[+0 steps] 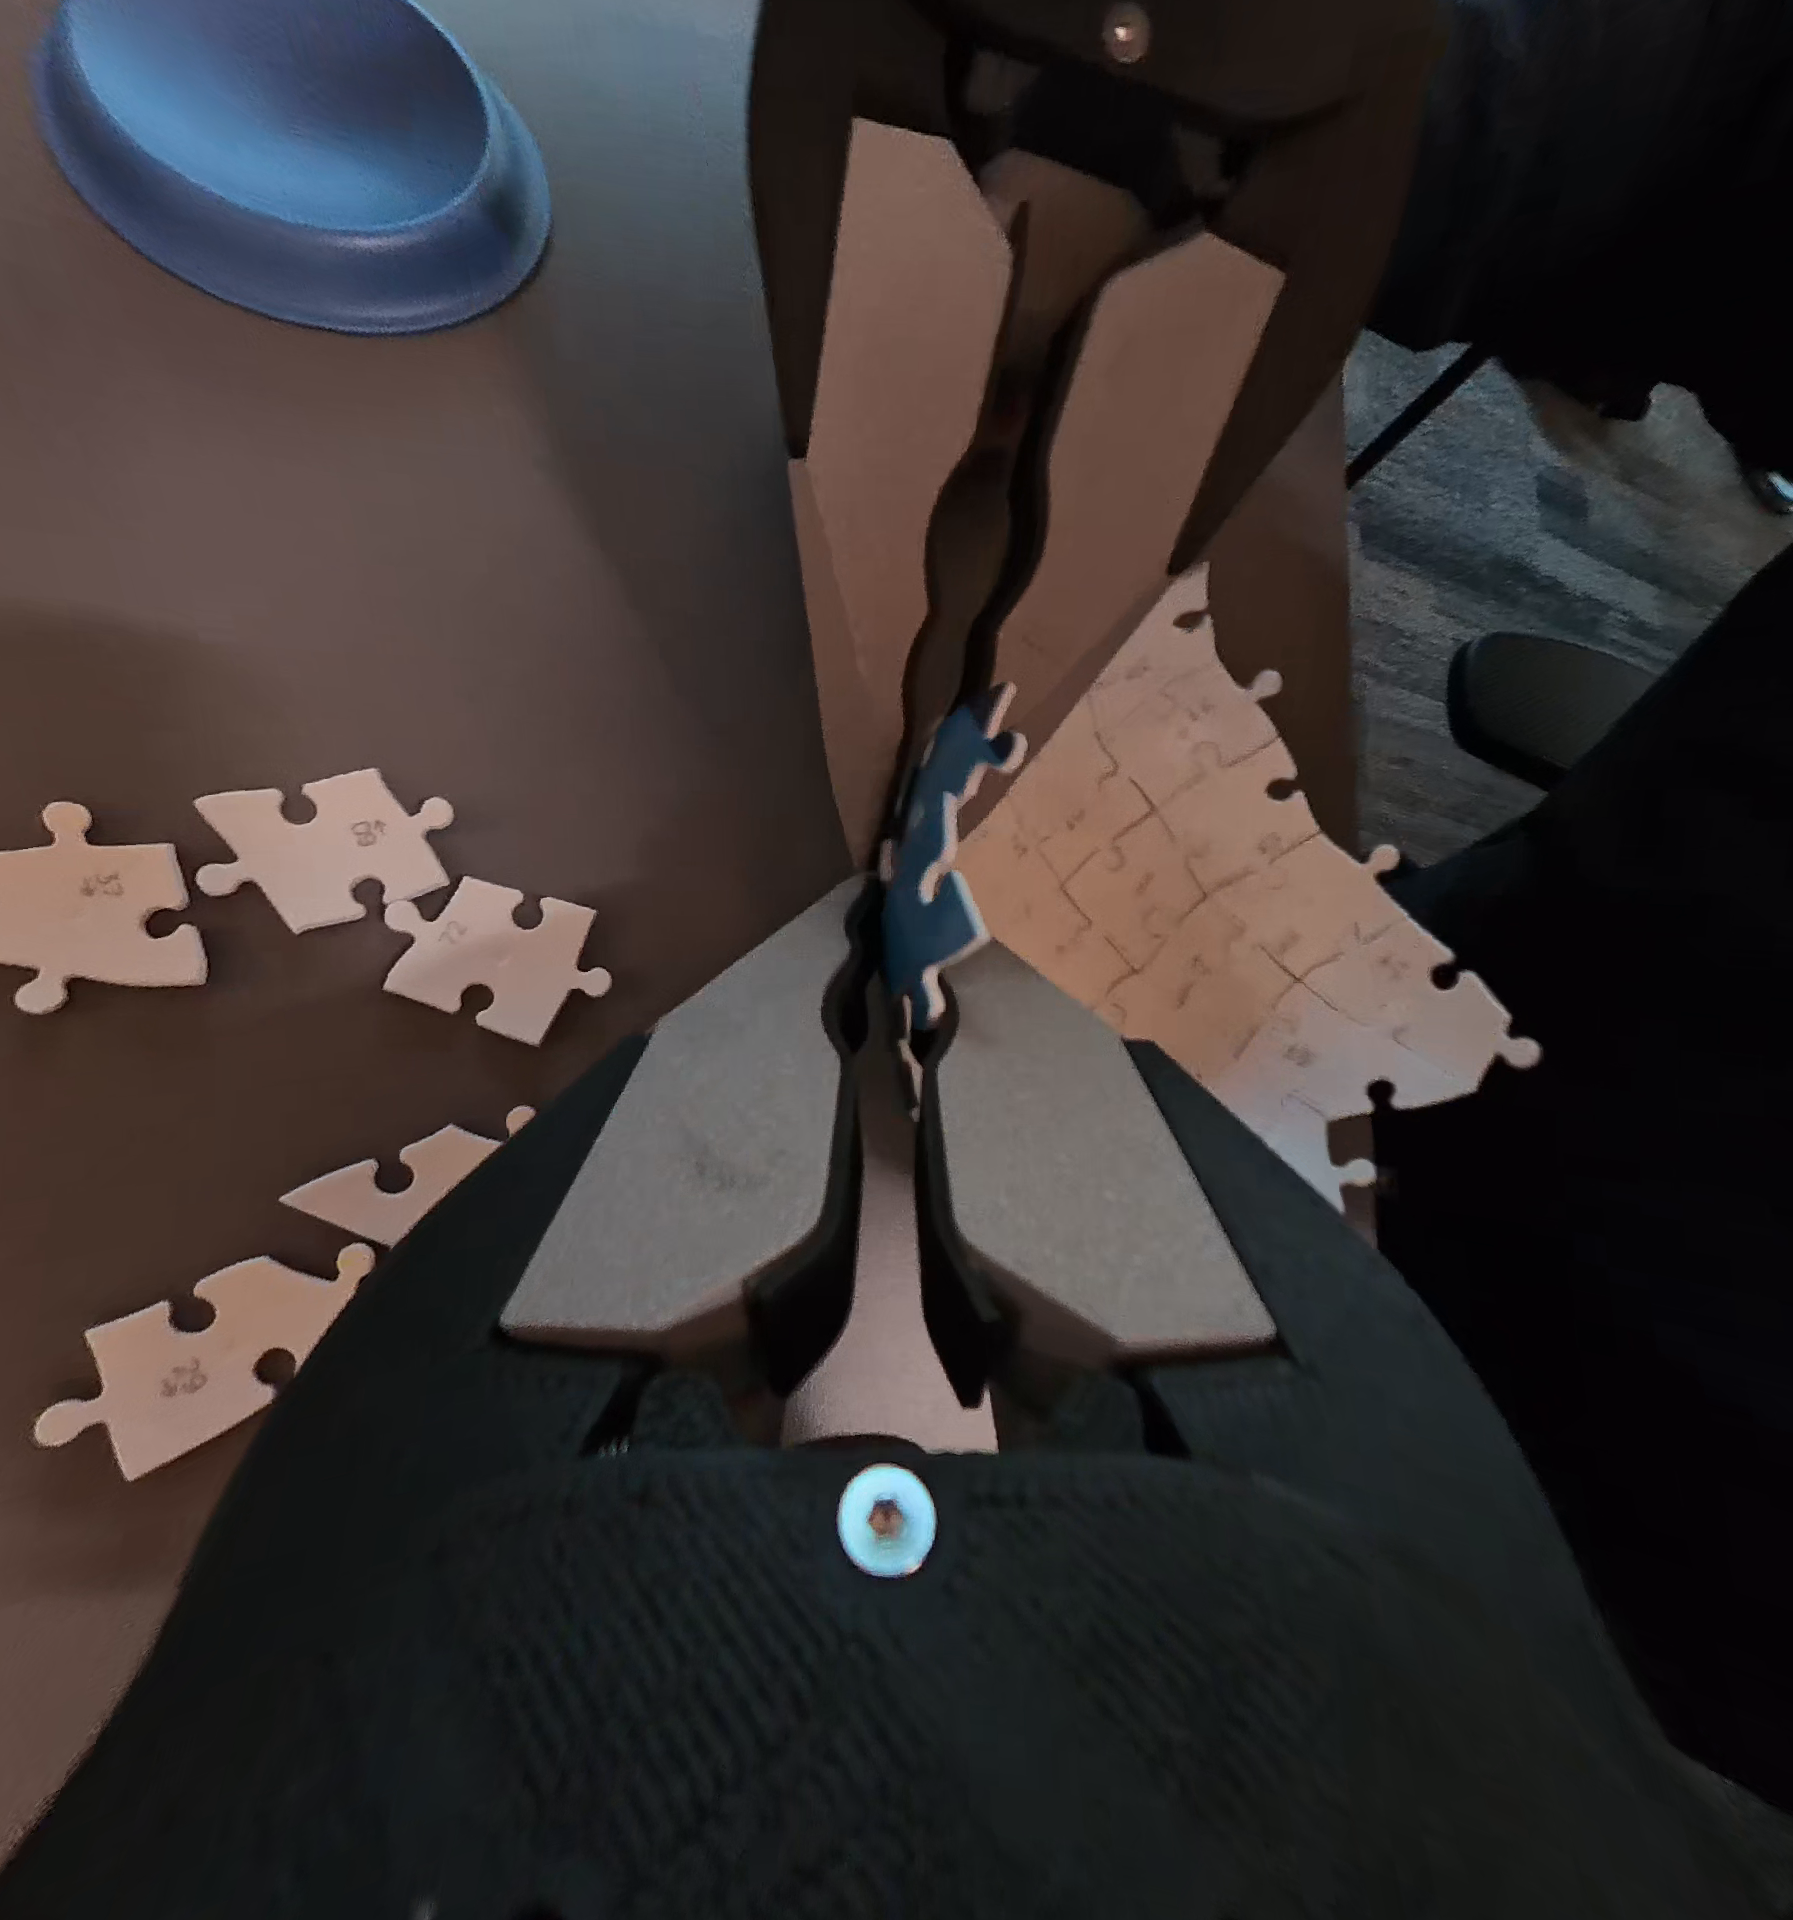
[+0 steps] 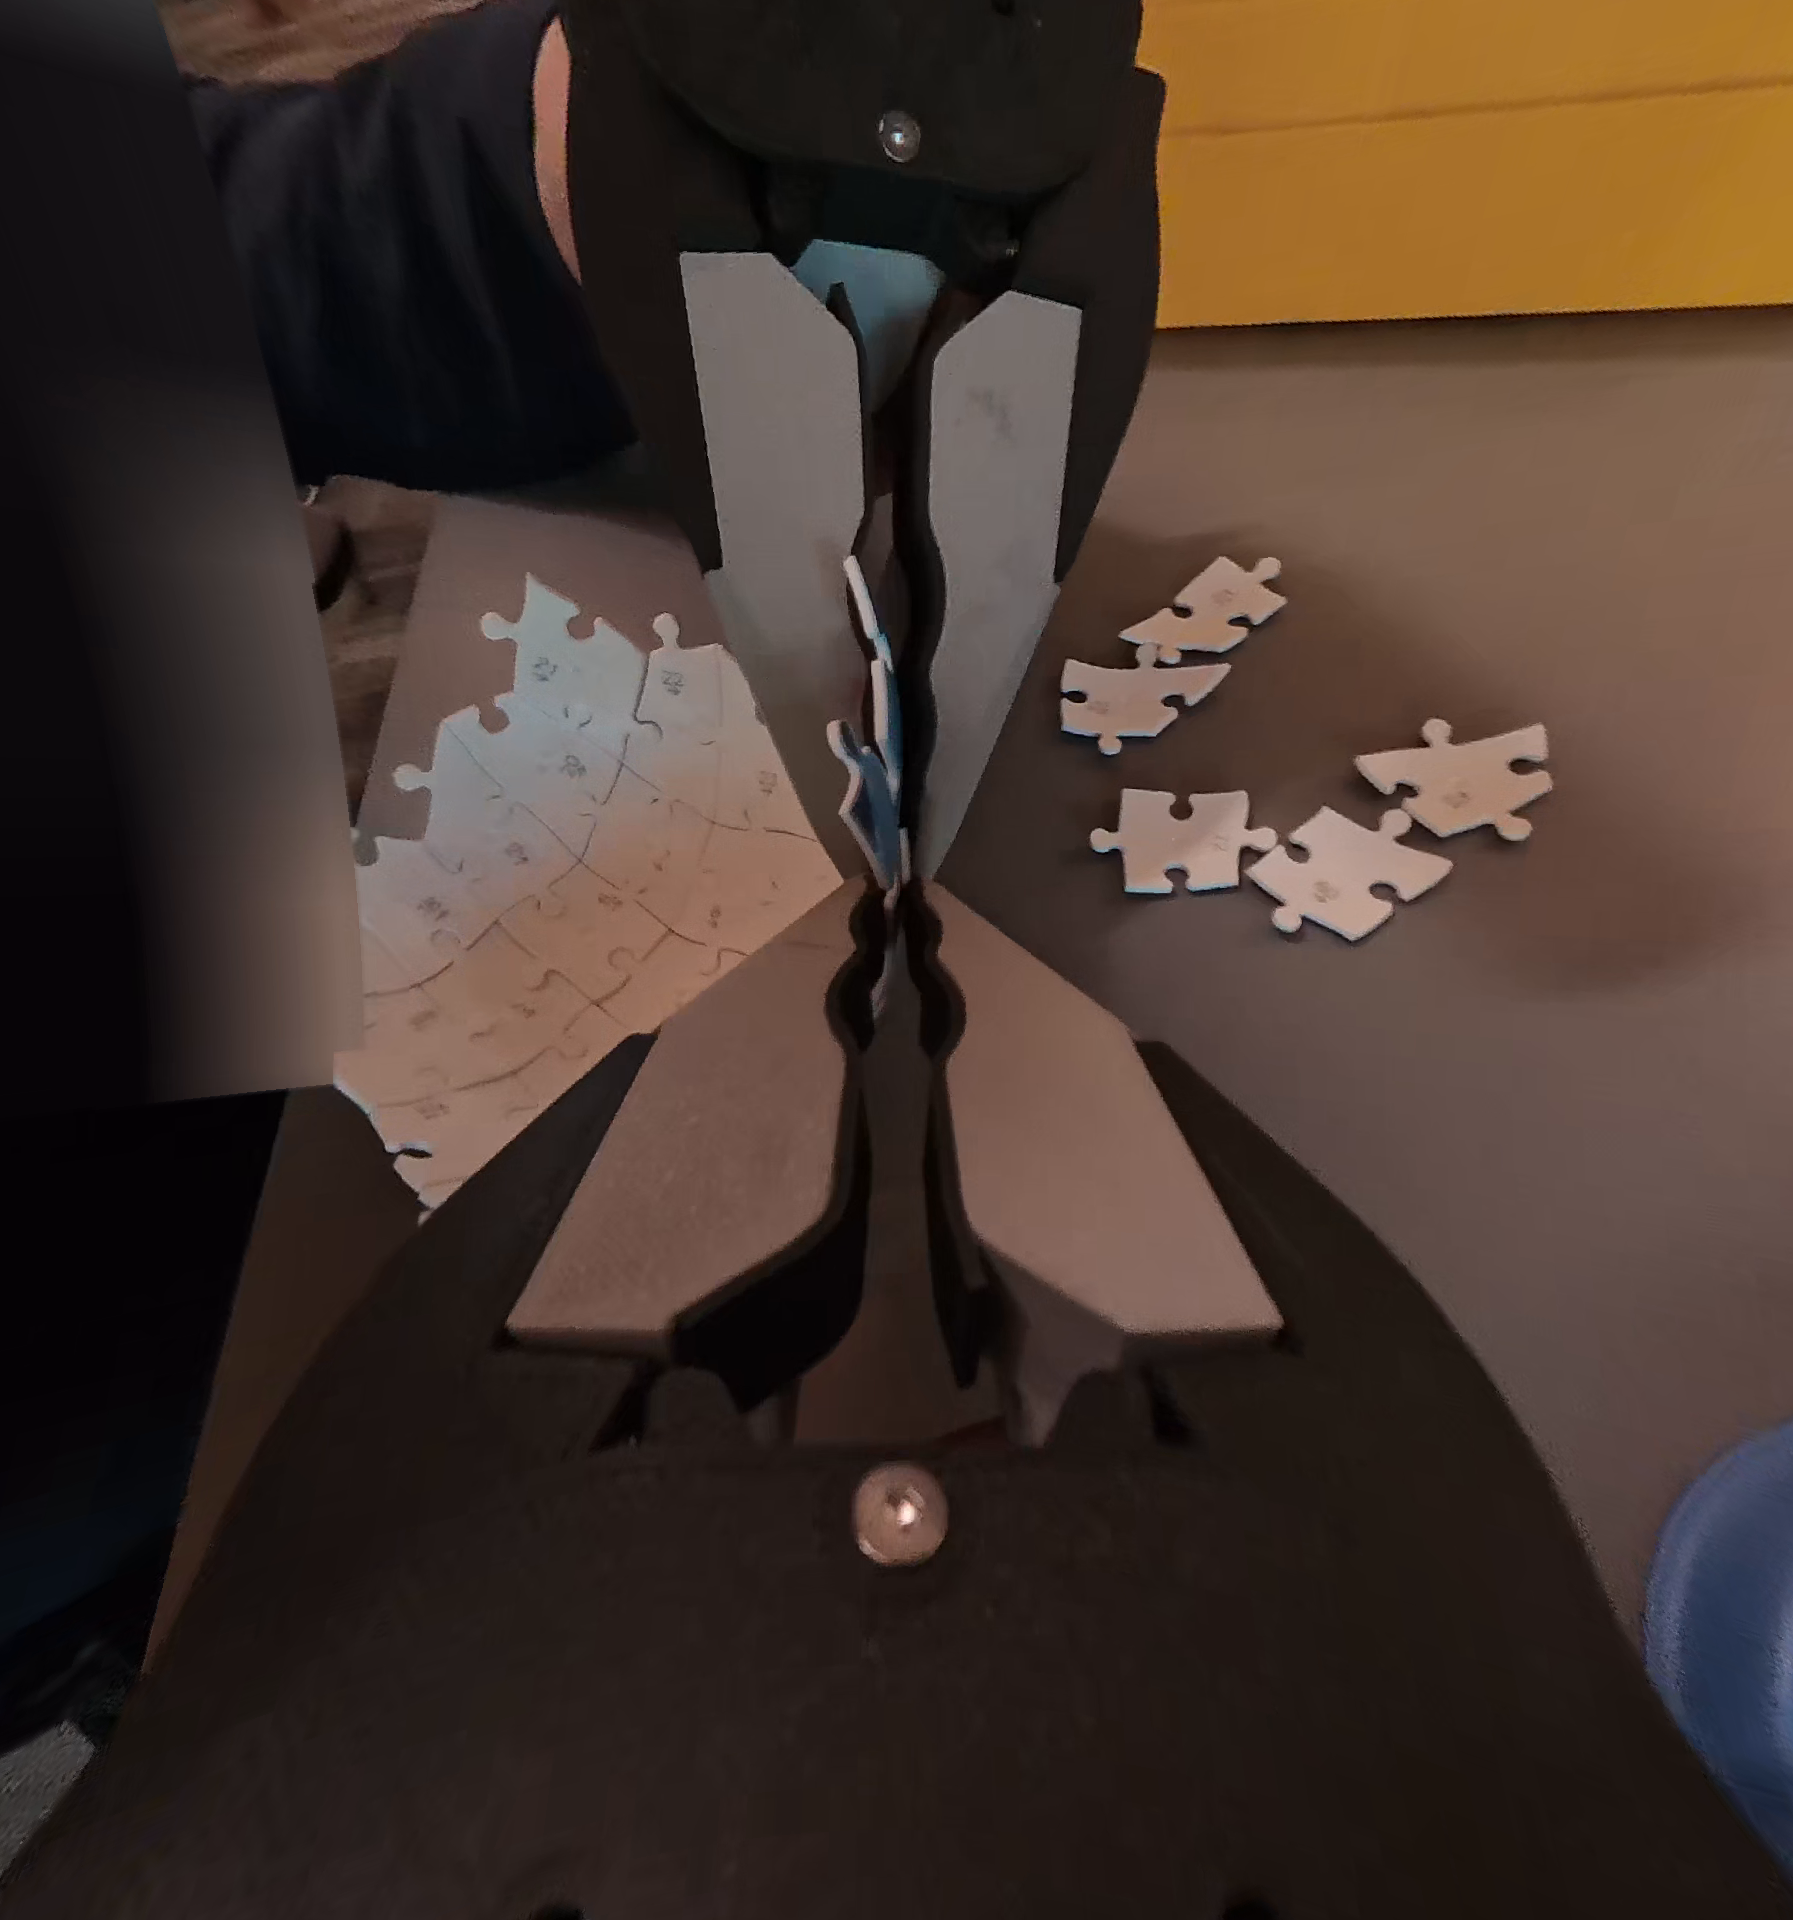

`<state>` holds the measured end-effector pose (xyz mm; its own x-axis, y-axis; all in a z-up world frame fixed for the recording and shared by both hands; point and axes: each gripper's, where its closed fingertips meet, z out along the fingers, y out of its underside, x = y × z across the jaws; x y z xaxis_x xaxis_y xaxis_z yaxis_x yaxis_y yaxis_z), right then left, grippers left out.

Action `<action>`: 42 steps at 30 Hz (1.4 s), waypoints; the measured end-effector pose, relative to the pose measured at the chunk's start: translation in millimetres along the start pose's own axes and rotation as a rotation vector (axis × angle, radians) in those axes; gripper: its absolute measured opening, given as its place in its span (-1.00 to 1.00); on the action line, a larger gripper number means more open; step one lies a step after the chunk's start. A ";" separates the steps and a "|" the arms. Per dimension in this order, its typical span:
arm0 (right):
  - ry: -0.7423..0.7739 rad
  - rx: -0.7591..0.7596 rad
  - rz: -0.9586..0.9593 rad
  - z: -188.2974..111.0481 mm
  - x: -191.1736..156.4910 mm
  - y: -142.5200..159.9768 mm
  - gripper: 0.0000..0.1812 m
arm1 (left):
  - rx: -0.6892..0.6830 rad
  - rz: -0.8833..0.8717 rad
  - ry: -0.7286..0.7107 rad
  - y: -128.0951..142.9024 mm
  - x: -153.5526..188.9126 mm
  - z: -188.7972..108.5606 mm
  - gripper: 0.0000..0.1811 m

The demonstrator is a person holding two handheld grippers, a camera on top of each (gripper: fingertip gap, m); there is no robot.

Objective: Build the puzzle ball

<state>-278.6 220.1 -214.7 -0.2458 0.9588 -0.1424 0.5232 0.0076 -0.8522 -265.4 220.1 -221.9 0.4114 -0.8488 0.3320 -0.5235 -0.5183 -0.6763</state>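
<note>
Item: left hand-held gripper (image 1: 892, 997), black body with grey fingers, tips nearly together and clamped on the lower end of a small blue-faced puzzle piece (image 1: 933, 862) held edge-on above the table (image 1: 456, 582). Item: right hand-held gripper (image 2: 887, 914), same build, tips nearly together, meeting the left one tip to tip and pinching the same puzzle piece from the opposite end. Item: assembled curved puzzle section (image 1: 1235, 894), pale numbered backs facing up, many pieces joined, lying at the table edge just beside the two grippers, one part overhanging the edge. Item: loose puzzle pieces, pale side up, scattered on the table on the other side of the grippers; a cluster of three (image 1: 352, 842) touching or nearly so, two more (image 1: 185, 1361) nearer the left gripper body. Item: blue round stand (image 1: 279, 156), shallow dish shape, on the table well apart from the pieces. Item: yellow panel (image 2: 1494, 156) beyond the table
</note>
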 end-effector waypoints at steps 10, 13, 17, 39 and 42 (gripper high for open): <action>0.000 0.048 -0.045 -2.2 -6.5 -6.1 -1.00 | 0.016 0.087 0.002 -1.9 6.2 -5.8 -1.00; 0.026 0.027 -0.031 1.1 0.4 -5.0 -0.99 | 0.002 0.066 -0.045 -0.2 -2.3 -5.9 -1.00; 0.067 0.020 -0.061 -4.2 2.4 -6.4 -0.96 | 0.030 0.018 -0.022 -2.7 -3.9 -8.2 -1.00; 0.235 0.025 -0.132 -24.2 14.5 -17.8 -0.86 | 0.042 -0.134 0.013 1.4 -14.9 -4.9 -1.00; 0.140 0.017 -0.001 -19.7 15.1 -15.8 -0.80 | 0.035 -0.172 0.031 3.4 -15.8 -3.0 -1.00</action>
<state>-274.5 240.1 -193.5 -0.1297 0.9890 -0.0709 0.5088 0.0050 -0.8609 -275.9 231.5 -227.5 0.4696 -0.7508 0.4645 -0.4209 -0.6529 -0.6297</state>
